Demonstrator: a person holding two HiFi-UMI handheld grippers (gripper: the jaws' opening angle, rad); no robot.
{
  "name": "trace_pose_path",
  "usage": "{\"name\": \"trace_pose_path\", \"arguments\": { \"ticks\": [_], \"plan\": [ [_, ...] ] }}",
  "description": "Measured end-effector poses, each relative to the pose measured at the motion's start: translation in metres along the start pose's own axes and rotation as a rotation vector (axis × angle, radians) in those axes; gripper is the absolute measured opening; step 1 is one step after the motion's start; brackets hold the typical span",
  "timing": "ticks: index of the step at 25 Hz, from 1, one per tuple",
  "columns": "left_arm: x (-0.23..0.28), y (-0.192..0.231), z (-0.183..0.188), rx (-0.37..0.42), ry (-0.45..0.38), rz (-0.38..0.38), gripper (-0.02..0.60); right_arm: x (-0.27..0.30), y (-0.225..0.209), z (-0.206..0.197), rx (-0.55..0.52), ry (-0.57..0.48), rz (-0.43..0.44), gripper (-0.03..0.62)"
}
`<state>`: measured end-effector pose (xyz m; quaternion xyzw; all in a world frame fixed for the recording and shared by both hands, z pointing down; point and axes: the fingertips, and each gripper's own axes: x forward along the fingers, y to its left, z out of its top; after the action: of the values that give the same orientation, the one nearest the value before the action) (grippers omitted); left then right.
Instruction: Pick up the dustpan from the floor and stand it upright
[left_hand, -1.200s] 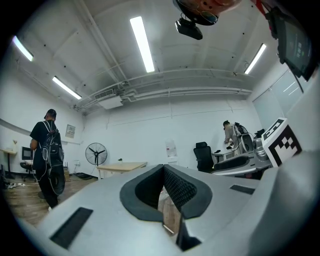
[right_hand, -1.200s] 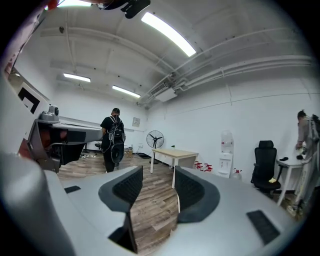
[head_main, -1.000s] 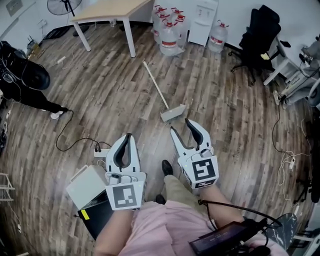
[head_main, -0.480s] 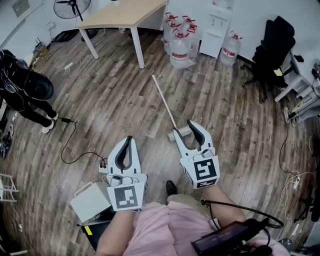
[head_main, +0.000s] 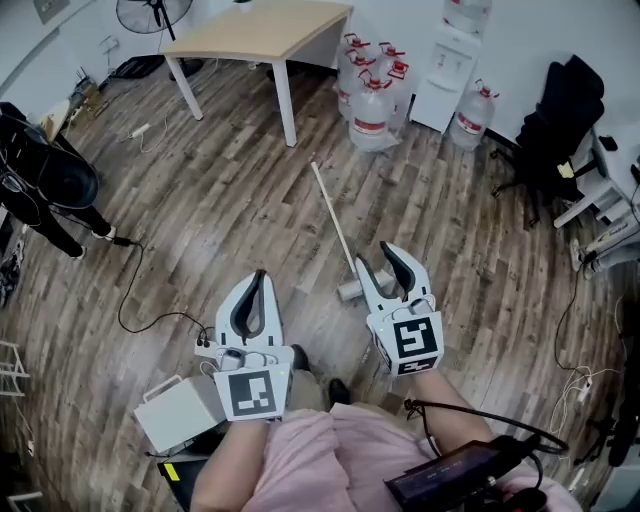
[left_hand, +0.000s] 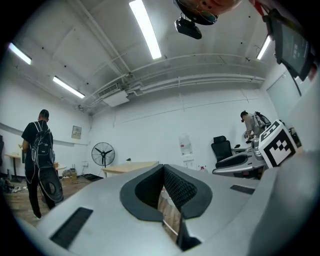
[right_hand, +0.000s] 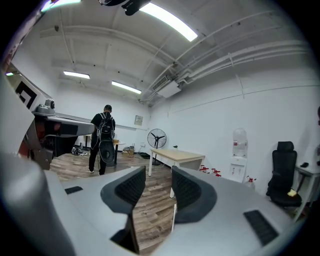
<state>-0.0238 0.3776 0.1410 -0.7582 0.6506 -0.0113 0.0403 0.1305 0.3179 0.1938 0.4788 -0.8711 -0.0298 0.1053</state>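
The dustpan now lies nearer the right gripper: its pan, earlier clear of the jaws toward 12 o'clock, now sits just beside the left jaw's tip and partly behind it. The desk comes further into view at 12 o'clock, and the white box slips lower toward 7 o'clock.

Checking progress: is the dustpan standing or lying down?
Lying down: the dustpan has its long handle flat on the floor.
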Motion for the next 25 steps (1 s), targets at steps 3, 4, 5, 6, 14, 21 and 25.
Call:
{"name": "trace_pose_path", "arguments": {
  "ticks": [3,4,5,6,14,21,25],
  "plan": [
    [0.026,0.033,-0.02,-0.039,0.025,0.004,0.012,0.041,0.006,-0.003,-0.014,0.018,0.003,0.164],
    [0.039,0.047,-0.027,-0.05,0.028,0.008,0.012,0.059,0.007,-0.004,-0.019,0.022,0.002,0.164],
    [0.054,0.06,-0.034,-0.05,0.028,0.011,0.012,0.078,0.007,-0.004,-0.022,0.027,0.0,0.163],
    [0.068,0.073,-0.039,-0.041,0.026,0.011,0.012,0.096,0.005,-0.004,-0.021,0.034,-0.006,0.163],
    [0.162,0.159,-0.056,-0.032,0.051,-0.01,0.012,0.211,-0.02,0.017,-0.002,0.059,-0.095,0.158],
    [0.214,0.2,-0.044,-0.059,0.032,-0.04,0.012,0.271,-0.031,0.047,-0.016,0.038,-0.15,0.155],
    [0.236,0.216,-0.036,-0.031,0.037,-0.035,0.012,0.292,-0.042,0.062,-0.026,0.023,-0.166,0.153]
  ]
}}
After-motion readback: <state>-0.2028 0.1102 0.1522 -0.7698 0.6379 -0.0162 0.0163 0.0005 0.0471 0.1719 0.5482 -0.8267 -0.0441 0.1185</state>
